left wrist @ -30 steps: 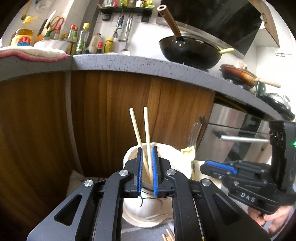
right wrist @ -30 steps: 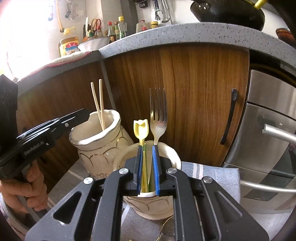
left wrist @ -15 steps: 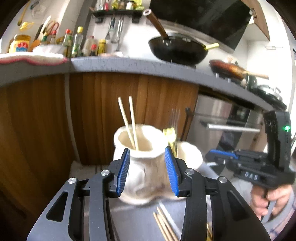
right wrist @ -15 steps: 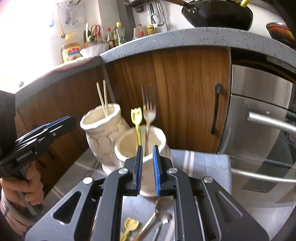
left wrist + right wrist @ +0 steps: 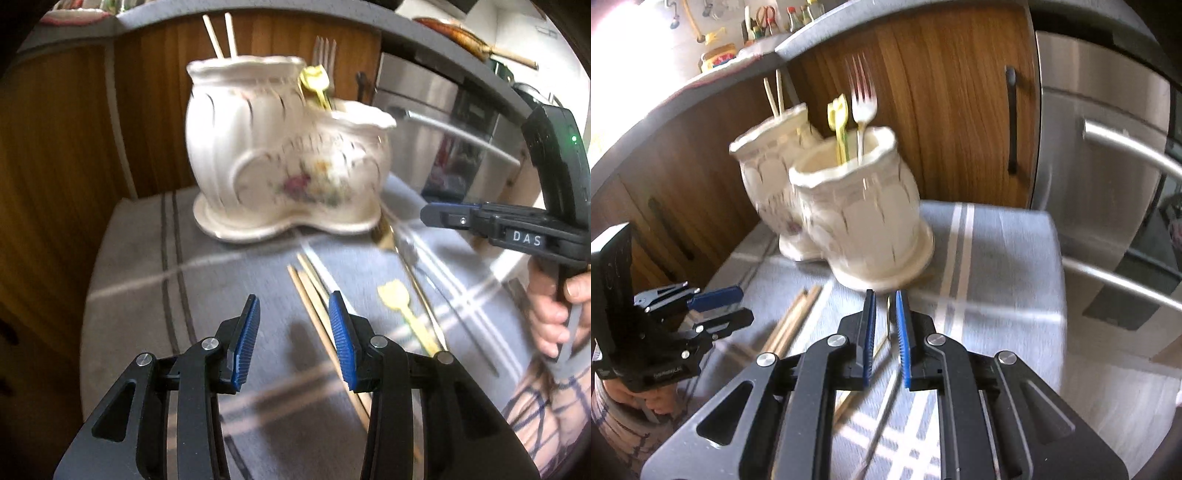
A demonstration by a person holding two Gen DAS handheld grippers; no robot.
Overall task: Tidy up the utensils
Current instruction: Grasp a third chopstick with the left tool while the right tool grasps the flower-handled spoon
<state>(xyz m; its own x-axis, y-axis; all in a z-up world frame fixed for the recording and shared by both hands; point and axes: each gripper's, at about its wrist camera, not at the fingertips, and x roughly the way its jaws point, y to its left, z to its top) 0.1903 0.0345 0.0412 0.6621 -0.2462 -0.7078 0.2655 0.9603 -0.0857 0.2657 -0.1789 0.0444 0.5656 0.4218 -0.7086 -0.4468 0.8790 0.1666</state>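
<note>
In the left wrist view, the upper centre of the frame is blocked by the tall white ceramic double-pot utensil holder, which stands on the grey striped cloth close before the brown wooden cabinet front. The cloth at lower left and centre lies bare, open to a gripper. Right of centre, loose pale wooden chopsticks and a small yellow plastic spoon lie across the way.

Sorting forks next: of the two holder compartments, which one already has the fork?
The shorter, lower compartment: the fork and a yellow utensil stand there. The taller compartment holds only chopsticks.
</note>
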